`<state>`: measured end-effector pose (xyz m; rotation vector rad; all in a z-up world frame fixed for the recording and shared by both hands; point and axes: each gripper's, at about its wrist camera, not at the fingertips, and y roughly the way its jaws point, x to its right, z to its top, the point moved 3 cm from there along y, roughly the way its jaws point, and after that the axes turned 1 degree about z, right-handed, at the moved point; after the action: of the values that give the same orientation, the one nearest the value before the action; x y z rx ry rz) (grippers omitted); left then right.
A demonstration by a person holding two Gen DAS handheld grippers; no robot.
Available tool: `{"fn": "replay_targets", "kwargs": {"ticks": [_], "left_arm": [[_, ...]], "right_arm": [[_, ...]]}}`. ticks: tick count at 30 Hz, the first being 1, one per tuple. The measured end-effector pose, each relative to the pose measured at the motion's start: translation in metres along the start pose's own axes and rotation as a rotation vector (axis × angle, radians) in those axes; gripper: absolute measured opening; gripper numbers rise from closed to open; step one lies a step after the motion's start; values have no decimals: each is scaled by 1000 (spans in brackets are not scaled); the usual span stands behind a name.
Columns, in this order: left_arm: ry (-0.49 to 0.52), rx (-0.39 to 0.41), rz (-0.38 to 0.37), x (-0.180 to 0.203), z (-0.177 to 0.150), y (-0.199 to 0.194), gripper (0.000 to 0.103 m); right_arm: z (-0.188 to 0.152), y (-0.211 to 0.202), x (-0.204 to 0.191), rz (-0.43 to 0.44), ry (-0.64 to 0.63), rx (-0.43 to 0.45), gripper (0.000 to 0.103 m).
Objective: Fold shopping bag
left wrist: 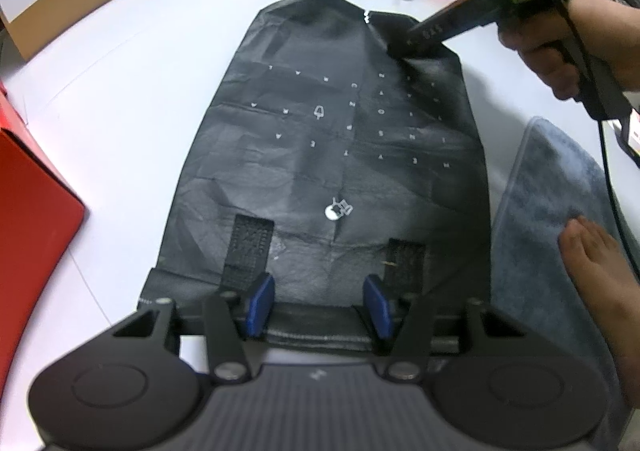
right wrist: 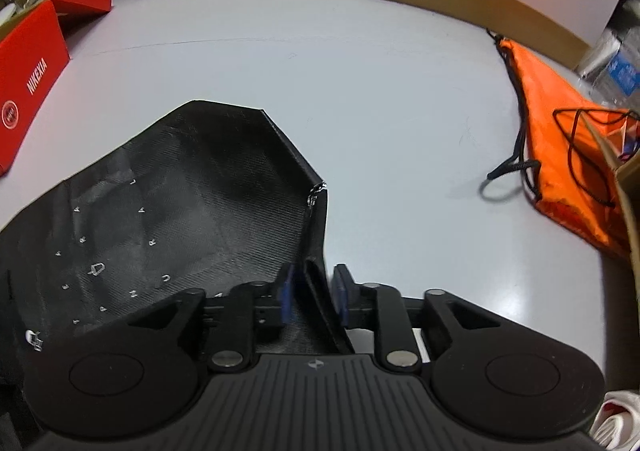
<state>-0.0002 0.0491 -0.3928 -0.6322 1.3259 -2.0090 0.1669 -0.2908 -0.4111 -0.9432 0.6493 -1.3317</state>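
Right claw [right wrist: 311,293], jaws slightly parted, straddles a raised edge of the black bag [left wrist: 328,147] at its far corner; whether the pads press it is hard to tell. Left claw [left wrist: 318,305] stands half open over the handle end, gripping nothing. The bag lies flat on the white table [left wrist: 132,83], folding barely begun.

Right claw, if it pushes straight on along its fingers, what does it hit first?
Probably the black woven shopping bag: its raised side edge already stands between the right claw's blue pads, which look slightly open around it. Just past that fold lies the pale grey tabletop. Depth is unclear in this fisheye view.
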Motion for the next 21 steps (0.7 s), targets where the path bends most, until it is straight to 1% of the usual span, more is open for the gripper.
{"fn": "replay_targets", "kwargs": {"ticks": [1,8,13,21], "left_arm": [[-2,0,-1,0,0,-1,53],[0,3,0,4,1,3,53],[4,3,1,7,0,4,53],[9,7,1,6,1,8,53]], "right_arm": [[0,0,-2,-8,-19,4,25],[5,1,-6,-31,-51,11,25],[11,5,-7,-60,-58,12,25],[16,9,-5,-75,-69,21,24]]}}
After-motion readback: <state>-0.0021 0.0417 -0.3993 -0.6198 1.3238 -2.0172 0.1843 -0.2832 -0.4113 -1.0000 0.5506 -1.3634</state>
